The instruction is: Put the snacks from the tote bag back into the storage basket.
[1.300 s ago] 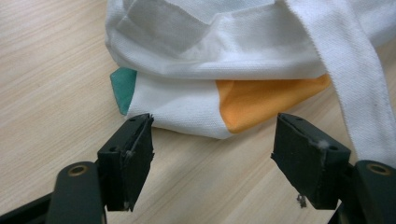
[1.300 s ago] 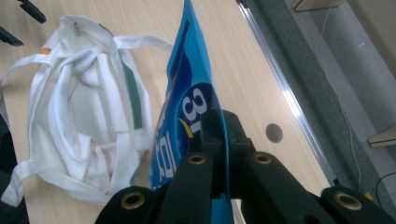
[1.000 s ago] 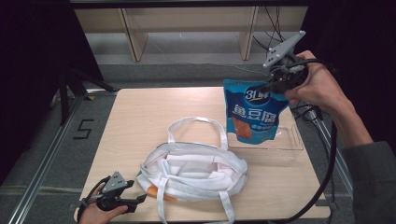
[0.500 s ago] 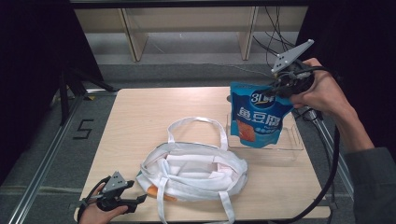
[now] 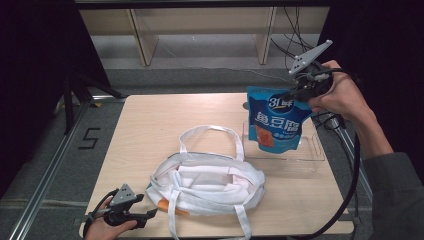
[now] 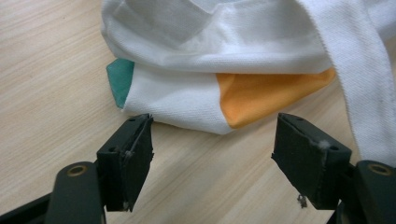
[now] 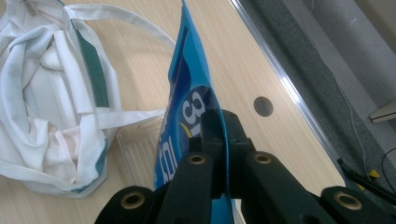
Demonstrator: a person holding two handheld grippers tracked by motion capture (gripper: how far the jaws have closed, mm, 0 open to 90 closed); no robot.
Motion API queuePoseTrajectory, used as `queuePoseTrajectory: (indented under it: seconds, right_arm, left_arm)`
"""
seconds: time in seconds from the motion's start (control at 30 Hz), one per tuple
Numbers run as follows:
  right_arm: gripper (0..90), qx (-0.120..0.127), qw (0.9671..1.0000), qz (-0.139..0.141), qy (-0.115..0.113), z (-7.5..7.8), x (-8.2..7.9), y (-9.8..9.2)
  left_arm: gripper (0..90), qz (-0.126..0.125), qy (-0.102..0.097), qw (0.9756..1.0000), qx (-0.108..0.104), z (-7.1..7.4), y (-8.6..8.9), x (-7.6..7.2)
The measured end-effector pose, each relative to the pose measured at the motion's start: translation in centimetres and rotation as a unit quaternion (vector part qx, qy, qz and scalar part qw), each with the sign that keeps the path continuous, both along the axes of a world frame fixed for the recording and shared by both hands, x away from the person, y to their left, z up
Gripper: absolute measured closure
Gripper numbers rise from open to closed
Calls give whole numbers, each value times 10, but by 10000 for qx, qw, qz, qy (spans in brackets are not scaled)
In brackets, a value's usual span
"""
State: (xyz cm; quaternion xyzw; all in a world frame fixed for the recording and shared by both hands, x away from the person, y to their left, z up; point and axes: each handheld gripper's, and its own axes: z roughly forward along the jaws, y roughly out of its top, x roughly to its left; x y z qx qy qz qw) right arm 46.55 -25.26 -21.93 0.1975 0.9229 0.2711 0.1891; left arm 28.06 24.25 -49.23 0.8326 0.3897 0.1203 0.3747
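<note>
1. A light wood-grain surface (image 5: 150, 130) is seen on a metal frame, with a round hole in it in the right gripper view, near its metal-edged side.
2. Grey floor is observed around the frame; a dark "5" marking (image 5: 88, 138) is noted on the floor to the left. Pale wooden shelving (image 5: 200, 25) stands behind the surface, loose cables (image 5: 295, 30) hang at the far right, and dark curtains are seen on both sides of the room.
3. A white cloth bag (image 5: 207, 182) is found lying flat at the near middle of the surface, its mouth open and its handles spread. Green and orange patches are seen at its near-left corner.
4. A clear plastic tray (image 5: 310, 157) rests on the right part of the surface.
5. A blue snack pouch (image 5: 277, 122) is held in the air above the tray, hanging upright, clear of the bag.
6. The right gripper (image 5: 299, 90) is recorded with its fingers closed tight on the pouch's top edge, the pouch's thin edge being pinched between them in the right gripper view.
7. The left gripper (image 5: 150, 214) is held low at the near-left edge, its fingers (image 6: 126, 163) spread wide and gripping nothing, just short of the bag's corner.
</note>
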Motion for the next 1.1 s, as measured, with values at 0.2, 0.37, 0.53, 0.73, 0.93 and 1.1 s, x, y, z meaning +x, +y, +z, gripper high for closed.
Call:
queuePoseTrajectory:
  seconds: [0.2,0.37,0.53,0.73,0.93,1.1]
  right_arm:
    - [900,-3,9999,50,98,-4,5,0]
    - [900,77,9999,74,111,-10,6,1]
    - [900,60,9997,148,177,-15,6,1]
    - [900,111,9994,282,179,-22,7,1]
    - [900,140,9988,381,274,-29,4,1]
    - [900,193,9981,522,279,-38,4,-1]
  left_arm:
    - [277,-30,9,10000,-14,0,0,-1]
    - [278,-79,-16,10000,43,0,1,0]
    - [277,-57,-21,10000,43,0,1,0]
    - [277,57,45,10000,-47,-1,-1,-1]
    - [278,50,24,10000,-34,-2,-1,0]
    - [278,44,50,10000,-60,-2,0,-1]
